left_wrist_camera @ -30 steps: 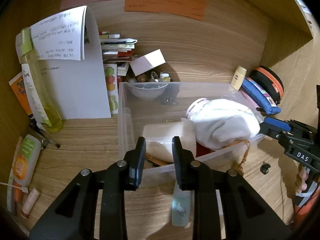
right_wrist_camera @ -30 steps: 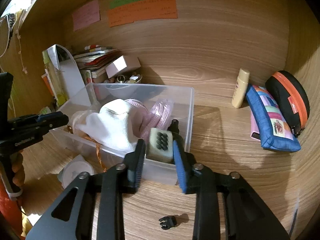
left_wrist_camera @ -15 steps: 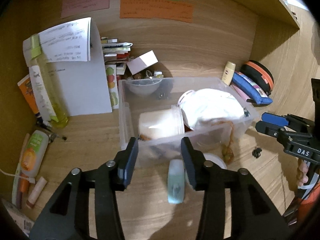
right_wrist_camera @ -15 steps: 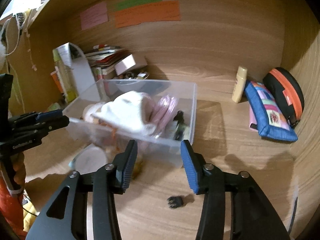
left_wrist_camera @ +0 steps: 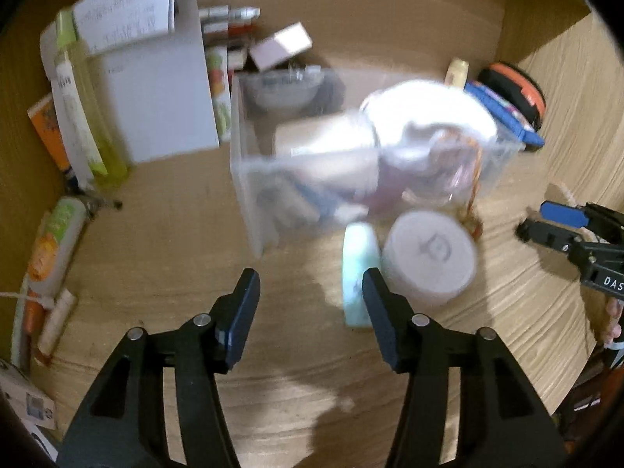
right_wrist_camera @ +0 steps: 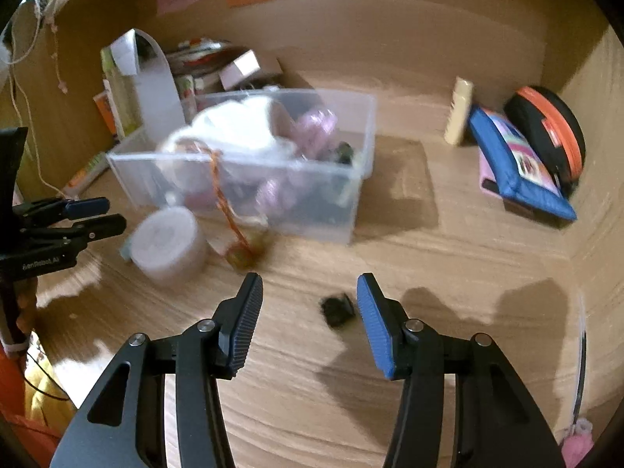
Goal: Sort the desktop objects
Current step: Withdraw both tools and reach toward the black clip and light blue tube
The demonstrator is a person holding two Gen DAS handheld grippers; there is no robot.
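A clear plastic bin (left_wrist_camera: pixel 249 195) (right_wrist_camera: pixel 351 179) stands mid-desk, holding a white cloth (left_wrist_camera: pixel 425 109) (right_wrist_camera: pixel 234 124), a cream jar and pink items. In front of it lie a round white jar (left_wrist_camera: pixel 429 257) (right_wrist_camera: pixel 167 241), a pale green tube (left_wrist_camera: pixel 357 269) and an orange cord (right_wrist_camera: pixel 230 210) hanging over the bin's wall. A small black clip (right_wrist_camera: pixel 337 310) lies on the desk between my right fingers. My left gripper (left_wrist_camera: pixel 310 304) is open and empty, back from the bin. My right gripper (right_wrist_camera: pixel 310 304) is open and empty.
At the left stand a white paper holder (left_wrist_camera: pixel 156 89), a yellow-green bottle (left_wrist_camera: pixel 82 97) and an orange-green tube (left_wrist_camera: pixel 54 245). A cream bottle (right_wrist_camera: pixel 460 111), a blue pouch (right_wrist_camera: pixel 514 156) and a black-orange case (right_wrist_camera: pixel 546 128) sit at the right wall. Books are stacked behind the bin.
Both grippers have opened wide and pulled back from the bin. The right one released the white block into the bin. The views are now blurred with motion.
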